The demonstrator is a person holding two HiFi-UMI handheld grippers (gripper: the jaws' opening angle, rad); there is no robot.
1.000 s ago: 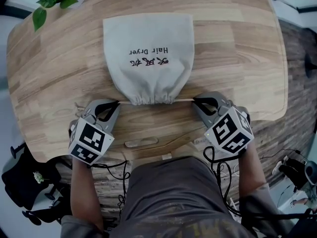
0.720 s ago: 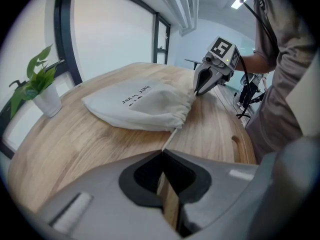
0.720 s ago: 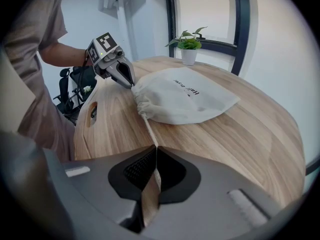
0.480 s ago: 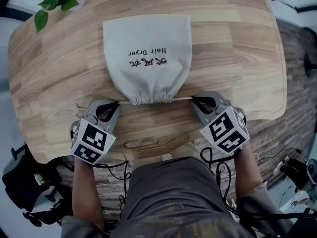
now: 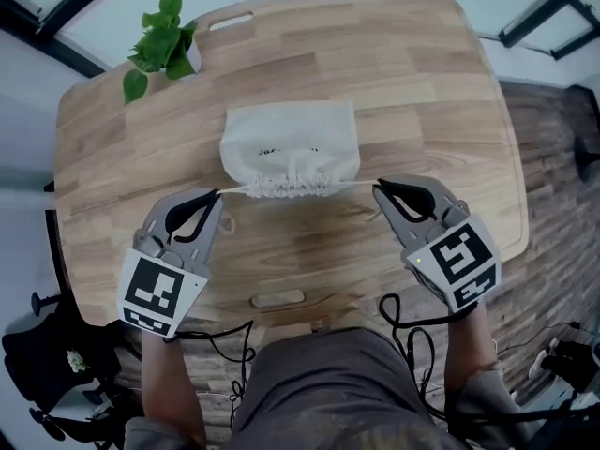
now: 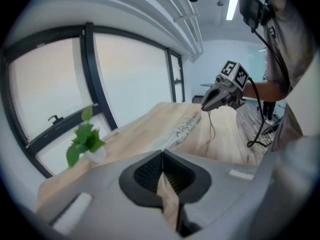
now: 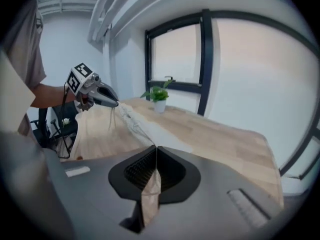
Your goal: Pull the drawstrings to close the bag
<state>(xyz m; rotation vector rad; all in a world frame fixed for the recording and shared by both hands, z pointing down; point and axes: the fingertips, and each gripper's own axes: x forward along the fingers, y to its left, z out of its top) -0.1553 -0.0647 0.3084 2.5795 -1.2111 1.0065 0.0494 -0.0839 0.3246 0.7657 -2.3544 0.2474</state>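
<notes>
A grey cloth drawstring bag (image 5: 291, 139) with dark print lies on the wooden table (image 5: 441, 101), its gathered mouth (image 5: 292, 186) toward me and raised. A thin cord runs out from each side of the mouth. My left gripper (image 5: 215, 193) is shut on the left drawstring (image 5: 232, 190), and my right gripper (image 5: 379, 186) is shut on the right drawstring (image 5: 361, 184). Both cords are taut. In the left gripper view, the left gripper (image 6: 162, 152) pinches the cord leading to the puckered mouth (image 6: 187, 126), with the right gripper (image 6: 220, 96) beyond. The right gripper view shows the right gripper (image 7: 156, 147) closed, and the left gripper (image 7: 102, 95) across.
A small potted plant (image 5: 159, 40) stands at the table's far left corner. A handle slot (image 5: 232, 22) is cut near the far edge and another (image 5: 277, 298) near the front edge. Cables hang from both grippers. A black object (image 5: 37, 354) sits on the floor at left.
Both grippers have risen with the cords held, lifting the bag's mouth off the table. The bag now looks shorter and tilted, and the head view has shifted to show more of the table.
</notes>
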